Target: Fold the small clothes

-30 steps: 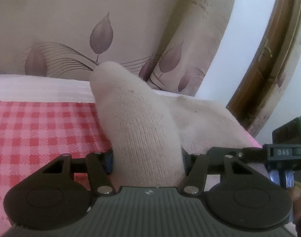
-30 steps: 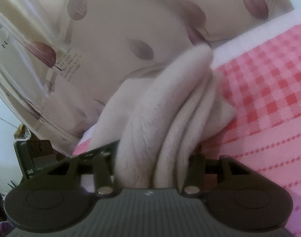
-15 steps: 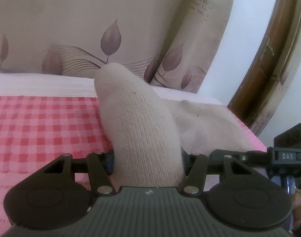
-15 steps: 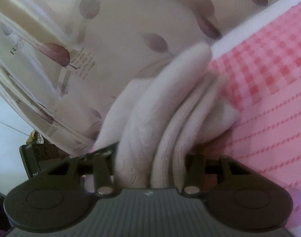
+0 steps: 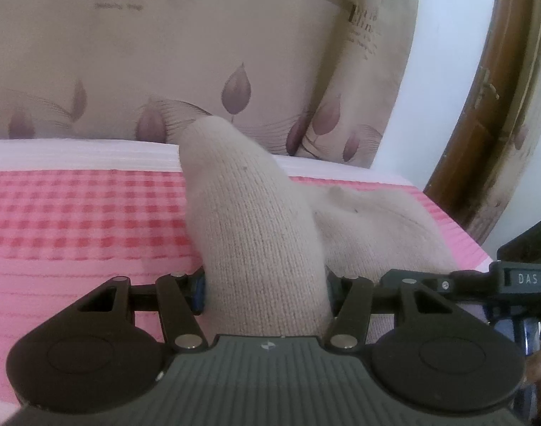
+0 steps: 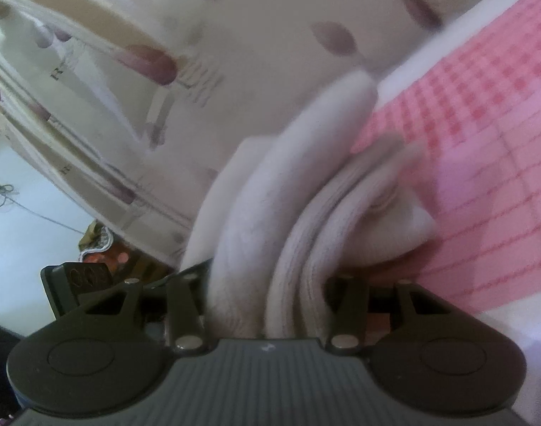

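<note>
A beige knitted sock (image 5: 256, 234) is pinched between the jaws of my left gripper (image 5: 265, 284) and sticks up and forward above the pink checked bedsheet (image 5: 75, 213). My right gripper (image 6: 267, 287) is shut on the other end of the same sock (image 6: 306, 191), where the ribbed cuff folds beside a smooth fold. The right gripper's body shows at the right edge of the left wrist view (image 5: 519, 280). The fingertips of both grippers are hidden by the fabric.
A beige curtain with purple leaf prints (image 5: 199, 53) hangs behind the bed. A brown wooden frame (image 5: 490, 88) and a white wall stand at the right. The sheet's white border (image 5: 75, 154) runs along the far edge.
Both grippers have moved with the sock still held. The left view now shows more curtain. The right view has tilted and blurred, with more pink sheet at the right.
</note>
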